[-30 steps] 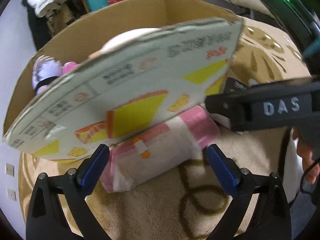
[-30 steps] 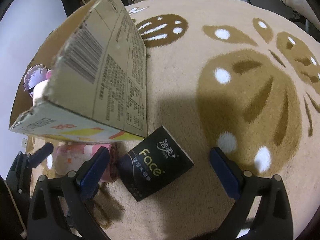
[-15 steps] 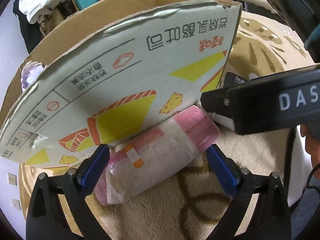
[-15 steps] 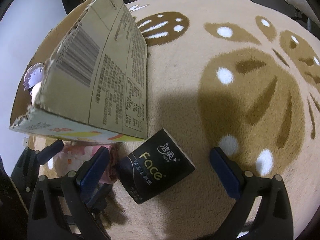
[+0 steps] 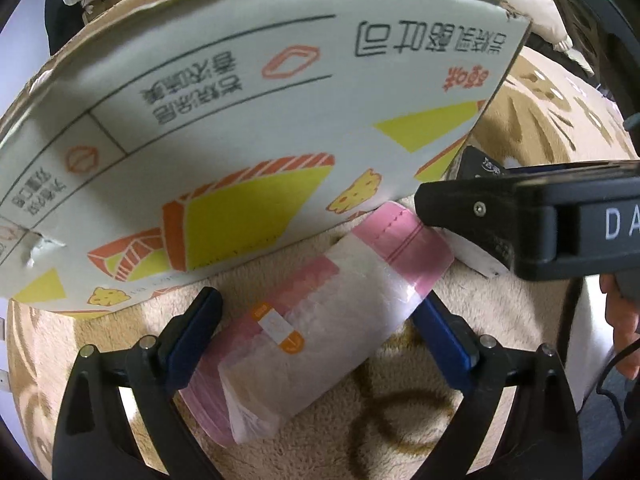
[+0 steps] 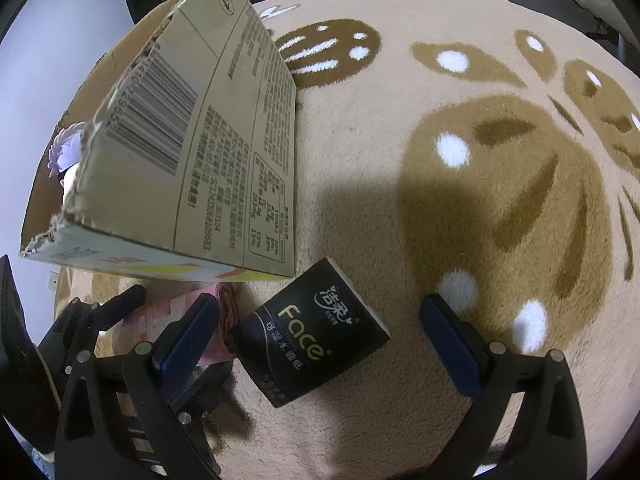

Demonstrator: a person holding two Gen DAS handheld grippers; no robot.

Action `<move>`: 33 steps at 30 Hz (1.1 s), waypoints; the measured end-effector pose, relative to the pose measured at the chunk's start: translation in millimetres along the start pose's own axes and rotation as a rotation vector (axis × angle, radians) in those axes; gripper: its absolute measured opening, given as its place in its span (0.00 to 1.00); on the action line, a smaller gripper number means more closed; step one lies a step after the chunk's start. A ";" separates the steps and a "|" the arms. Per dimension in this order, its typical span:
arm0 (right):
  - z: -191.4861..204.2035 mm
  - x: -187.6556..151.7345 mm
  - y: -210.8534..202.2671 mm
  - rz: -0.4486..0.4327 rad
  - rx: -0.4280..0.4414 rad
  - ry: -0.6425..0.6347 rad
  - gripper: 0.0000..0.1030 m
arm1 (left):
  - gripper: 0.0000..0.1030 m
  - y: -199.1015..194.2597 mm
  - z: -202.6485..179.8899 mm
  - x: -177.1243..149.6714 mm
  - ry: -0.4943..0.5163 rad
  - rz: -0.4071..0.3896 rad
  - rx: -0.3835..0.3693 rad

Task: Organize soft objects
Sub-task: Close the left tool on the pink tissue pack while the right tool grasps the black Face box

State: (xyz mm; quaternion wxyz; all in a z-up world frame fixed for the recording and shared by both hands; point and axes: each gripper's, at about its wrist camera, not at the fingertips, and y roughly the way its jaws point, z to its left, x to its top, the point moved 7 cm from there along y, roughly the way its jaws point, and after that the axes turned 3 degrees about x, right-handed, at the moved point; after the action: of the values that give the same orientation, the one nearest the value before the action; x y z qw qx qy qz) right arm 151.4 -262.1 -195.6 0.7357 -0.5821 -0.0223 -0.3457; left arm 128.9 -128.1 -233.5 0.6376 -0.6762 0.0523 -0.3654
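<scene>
Your left gripper (image 5: 316, 328) has moved forward since one second ago: the pink tissue pack (image 5: 320, 312), then lying ahead of the fingertips, now sits between them. The jaws are wide, one blue pad on each side of the pack; whether they touch it cannot be told. The box wall beyond fills more of the left view than before, and the toys visible over its rim earlier are now hidden.

Your right gripper (image 6: 332, 340) has closed in only slightly on the black tissue pack (image 6: 316, 332). Its jaws are wide too, and the pack lies on the rug (image 6: 460, 208) between the fingertips, nearer the left one, touching neither.

The pink pack is a soft clear-wrapped bundle, white in the middle with pink ends and a small orange-and-white label. It lies diagonally, its far end just under the edge of the cardboard box (image 5: 248, 152). The black pack is a flat rectangle printed "Face", lying tilted just beside the box's near corner.
</scene>
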 end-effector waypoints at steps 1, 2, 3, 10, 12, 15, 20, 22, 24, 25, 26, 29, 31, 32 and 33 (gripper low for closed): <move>0.7 -0.5 0.0 0.001 -0.002 -0.001 1.00 | 0.92 0.5 -1.4 -0.6 -0.002 0.003 -0.002; 1.1 -0.5 0.6 0.001 -0.004 -0.002 1.00 | 0.92 0.5 -0.9 -0.3 -0.003 0.007 -0.004; 2.3 -1.3 1.1 0.001 -0.006 -0.004 1.00 | 0.92 0.6 -0.9 -0.3 -0.002 0.012 -0.005; 6.6 -3.8 2.9 0.001 -0.017 -0.013 1.00 | 0.85 -7.3 -7.5 6.7 0.016 0.043 -0.005; 7.2 -4.0 2.9 0.001 -0.017 -0.014 1.00 | 0.76 -11.7 -9.8 6.9 0.030 0.045 -0.024; 9.4 -5.2 3.4 0.000 -0.020 -0.018 1.00 | 0.66 -16.1 -18.7 7.7 0.080 0.039 -0.019; 12.8 -7.6 2.3 -0.002 -0.024 -0.024 1.00 | 0.60 -15.8 -22.1 7.6 0.072 0.049 -0.048; 13.3 -8.7 1.2 -0.002 -0.023 -0.024 1.00 | 0.58 -14.9 -19.2 4.5 0.063 0.059 -0.062; 12.5 -9.1 0.7 -0.001 -0.033 -0.022 0.97 | 0.57 -19.5 -9.4 2.1 0.063 0.069 -0.069; 10.7 -9.2 0.2 0.001 -0.041 -0.028 0.94 | 0.57 -18.5 -11.1 3.7 0.063 0.072 -0.070; 10.3 -9.3 0.4 0.003 -0.051 -0.037 0.92 | 0.57 -17.8 -13.4 1.0 0.059 0.076 -0.071; 11.2 -10.3 1.0 0.009 -0.078 -0.067 0.92 | 0.58 -15.1 -10.3 1.2 0.051 0.083 -0.061; 13.7 -12.6 2.7 0.013 -0.099 -0.095 0.92 | 0.60 -14.2 -11.9 0.6 0.056 0.076 -0.044; 15.1 -14.4 3.3 0.014 -0.106 -0.103 0.91 | 0.62 -13.3 -12.1 0.4 0.058 0.069 -0.034; 15.8 -15.5 3.6 0.015 -0.113 -0.113 0.91 | 0.62 -10.7 -16.2 2.6 0.057 0.066 -0.029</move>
State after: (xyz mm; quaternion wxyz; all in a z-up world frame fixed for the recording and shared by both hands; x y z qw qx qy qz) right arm 147.4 -240.6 -200.3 0.7018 -0.6415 -0.0398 -0.3072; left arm 117.5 -141.0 -224.1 0.6375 -0.6727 0.0980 -0.3626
